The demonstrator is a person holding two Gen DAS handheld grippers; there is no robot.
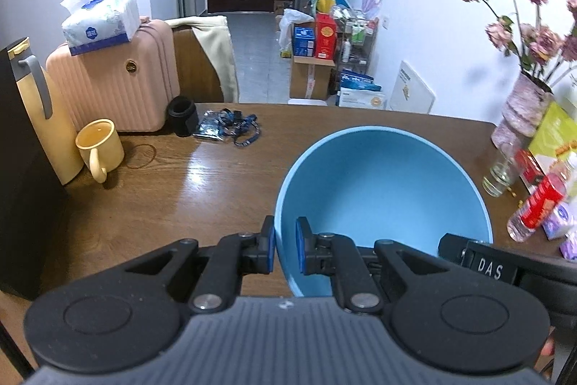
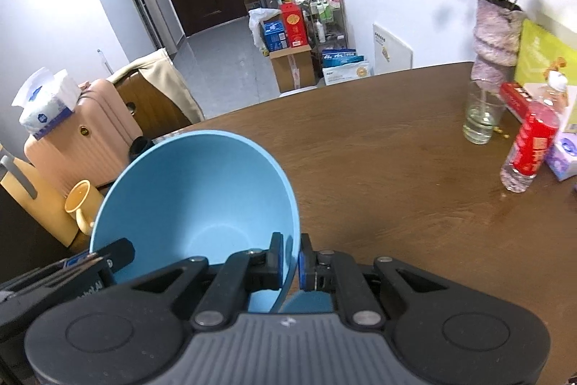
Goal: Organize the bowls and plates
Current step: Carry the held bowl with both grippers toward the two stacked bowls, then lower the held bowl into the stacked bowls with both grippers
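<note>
Blue bowl (image 1: 382, 190) rim-pinched between left tool (image 1: 285, 246) and right tool (image 2: 290, 262), above bare tabletop (image 2: 378, 168).

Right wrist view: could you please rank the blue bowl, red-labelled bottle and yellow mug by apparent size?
1. blue bowl, though nearest the camera.
2. red-labelled bottle.
3. yellow mug, partly hidden behind the bowl, so unsure.

Black grippers (image 1: 285, 246), blue pads, perhaps rubber
</note>
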